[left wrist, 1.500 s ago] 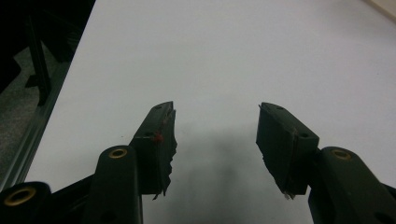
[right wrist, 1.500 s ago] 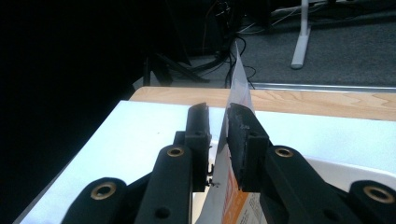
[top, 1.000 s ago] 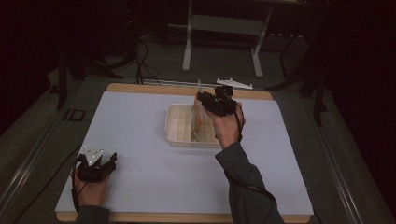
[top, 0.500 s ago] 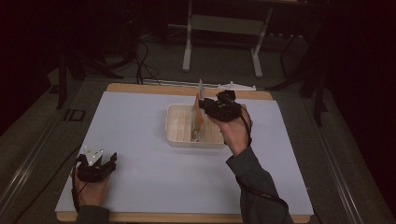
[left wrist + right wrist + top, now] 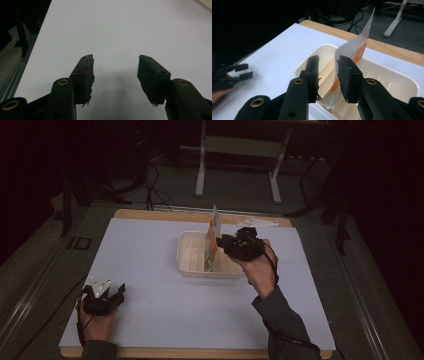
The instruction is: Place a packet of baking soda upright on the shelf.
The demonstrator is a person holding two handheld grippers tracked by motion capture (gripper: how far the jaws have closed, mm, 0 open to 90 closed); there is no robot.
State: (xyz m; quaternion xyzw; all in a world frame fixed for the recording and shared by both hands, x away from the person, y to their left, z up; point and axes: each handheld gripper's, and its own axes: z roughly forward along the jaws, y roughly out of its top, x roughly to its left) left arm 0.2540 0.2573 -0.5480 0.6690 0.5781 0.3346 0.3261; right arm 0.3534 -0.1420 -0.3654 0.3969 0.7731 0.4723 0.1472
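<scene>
We see a glossy orange-and-white packet [image 5: 352, 53] in a smooth cream plastic tray [image 5: 397, 82] at twelve o'clock; matt white sheet [image 5: 150, 260], wooden table edge [image 5: 150, 214].

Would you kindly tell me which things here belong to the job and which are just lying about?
In the job:
- orange-and-white packet standing in the tray
- cream ribbed tray
- right tongs, open beside the packet

Lying about:
- left tongs, open on the white table
- grey three-cornered plate

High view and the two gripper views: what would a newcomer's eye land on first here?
An orange-and-white paper packet stands on edge in a cream plastic ribbed tray at the far middle of the pale table top. The right gripper sits at the packet, one jaw beside it, jaws apart with a gap between them. The left gripper rests open on the near left of the table.
</scene>
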